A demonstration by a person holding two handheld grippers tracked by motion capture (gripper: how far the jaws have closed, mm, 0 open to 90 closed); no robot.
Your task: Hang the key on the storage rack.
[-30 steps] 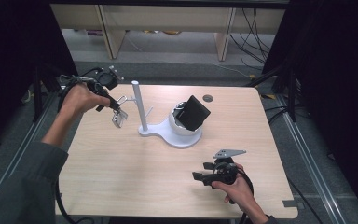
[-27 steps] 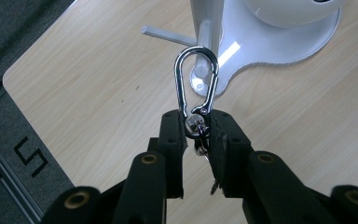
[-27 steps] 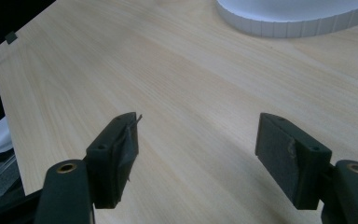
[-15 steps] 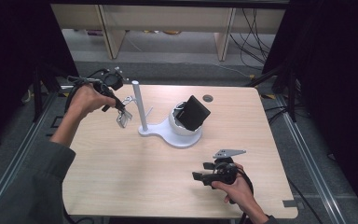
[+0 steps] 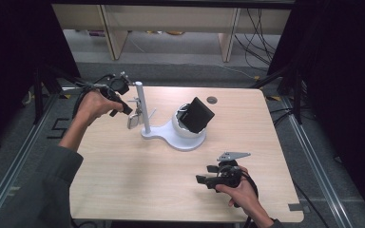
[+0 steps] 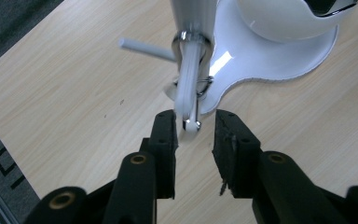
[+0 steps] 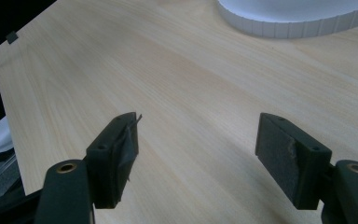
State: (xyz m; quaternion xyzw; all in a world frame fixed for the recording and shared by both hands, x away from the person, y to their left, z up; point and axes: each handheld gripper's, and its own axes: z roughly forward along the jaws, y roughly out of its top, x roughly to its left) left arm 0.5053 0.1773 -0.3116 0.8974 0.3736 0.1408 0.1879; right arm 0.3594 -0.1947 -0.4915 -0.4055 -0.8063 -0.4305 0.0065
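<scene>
Pale wood-grain table fills the centre of the high view, bordered by dark floor and metal rails at both sides, with shelving legs and loose cables along the top of the frame. At the middle of the table stands a white stand: a flat base, an upright white post at its left end and a rounded cup at its right end, in which a black box-shaped item sits tilted.

Left gripper is seen at the upper left of the table, held by the person's left hand, with its tips just beside the post. A small white-and-metal ring piece hangs on the post; in the left gripper view it appears at centre frame, its lower end lying between the two black jaws. The jaws have just been opening; the left pad is touching or all but touching the piece, while the right pad stands clear of it with a visible gap. No clamping is evident. A thin white rod lies on the table behind the piece.

Right gripper rests low at the lower right of the table, in the person's right hand, well apart from the stand. In the right gripper view its jaws stand wide apart over bare wood, with nothing between them, and the stand's base edge shows at the top of the frame.
</scene>
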